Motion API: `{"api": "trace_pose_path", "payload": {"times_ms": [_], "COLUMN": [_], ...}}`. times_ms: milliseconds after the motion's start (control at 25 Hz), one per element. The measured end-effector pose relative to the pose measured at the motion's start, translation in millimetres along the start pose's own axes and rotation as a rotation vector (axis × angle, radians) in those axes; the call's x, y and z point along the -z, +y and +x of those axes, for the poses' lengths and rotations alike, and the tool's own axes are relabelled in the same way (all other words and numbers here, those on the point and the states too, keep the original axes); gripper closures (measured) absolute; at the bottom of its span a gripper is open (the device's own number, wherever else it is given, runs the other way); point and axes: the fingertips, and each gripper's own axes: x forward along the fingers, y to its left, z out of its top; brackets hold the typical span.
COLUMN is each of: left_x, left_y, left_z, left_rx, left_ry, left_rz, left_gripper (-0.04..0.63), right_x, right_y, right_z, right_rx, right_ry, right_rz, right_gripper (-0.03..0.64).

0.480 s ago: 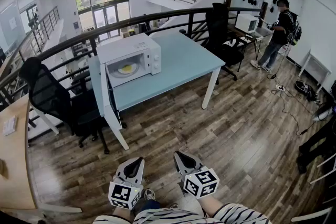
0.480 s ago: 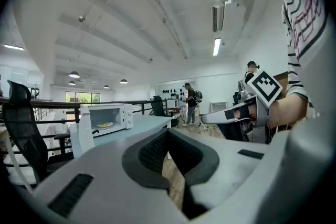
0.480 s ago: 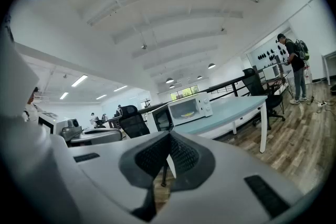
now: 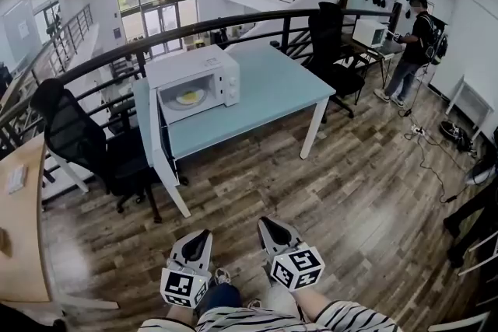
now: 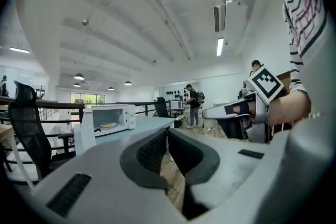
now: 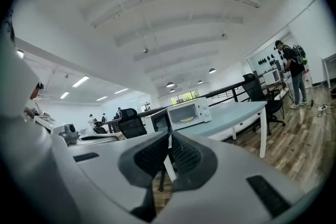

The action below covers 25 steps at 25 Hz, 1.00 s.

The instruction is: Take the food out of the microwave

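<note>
step: approach, microwave (image 4: pixel 204 68) open | left gripper (image 4: pixel 202 235), right gripper (image 4: pixel 265 225) jaws together, empty | next: close in — grasp food (image 4: pixel 189 98)

The left tool (image 5: pixel 168 132), jaws together and empty, faces the open microwave (image 5: pixel 116 115) holding yellow food (image 5: pixel 108 125).

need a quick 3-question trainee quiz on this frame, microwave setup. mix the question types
1. True or false: the microwave door is shut.
2. Where is the yellow food? A: on the floor. B: inside the microwave. C: on a chair.
3. Fill in: the jaws of the left gripper and the right gripper are both ___, with nothing between them.
Key: 1 false, the door stands open. 2 B. 3 shut.
</note>
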Motion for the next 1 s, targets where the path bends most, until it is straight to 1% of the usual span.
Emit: {"api": "trace_pose_path", "payload": {"times_ms": [160, 360, 400, 480, 600, 760, 800, 880, 1000], "left_x": [0, 1, 1, -1, -5, -8, -8, -7, -7], "left_y": [8, 28, 34, 46, 62, 84, 89, 103, 124], "left_z": [19, 49, 56, 74, 103, 136, 143, 155, 173], "left_rx": [0.009, 0.033, 0.039, 0.054, 0.083, 0.115, 0.122, 0.131, 0.141], "left_ry": [-0.013, -0.008, -0.008, -0.009, -0.012, -0.011, -0.008, 0.002, 0.009], "left_rz": [-0.033, -0.047, -0.05, -0.057, -0.057, -0.059, -0.062, -0.07, -0.074], "left_gripper": [0.571, 0.569, 0.568, 0.566, 0.565, 0.558, 0.544, 0.458, 0.449], "right_x": [-7, -12, -14, -18, -27, -38, -40, -44, -49], "right_y": [-6, -16, -19, -25, -38, -53, -56, -62, -67], "right_z": [16, 48, 56, 75, 103, 138, 146, 162, 187], "right_rx": [-0.03, -0.037, -0.036, -0.031, -0.015, 0.009, 0.015, 0.024, 0.034], "right_ry": [-0.007, -0.002, 0.001, 0.009, 0.012, 0.013, 0.013, 0.013, 0.013], "right_rz": [0.003, -0.009, -0.008, -0.008, -0.027, -0.039, -0.039, -0.036, -0.029], "right_gripper": [0.584, 0.577, 0.562, 0.458, 0.44, 0.439, 0.439, 0.439, 0.439]}}
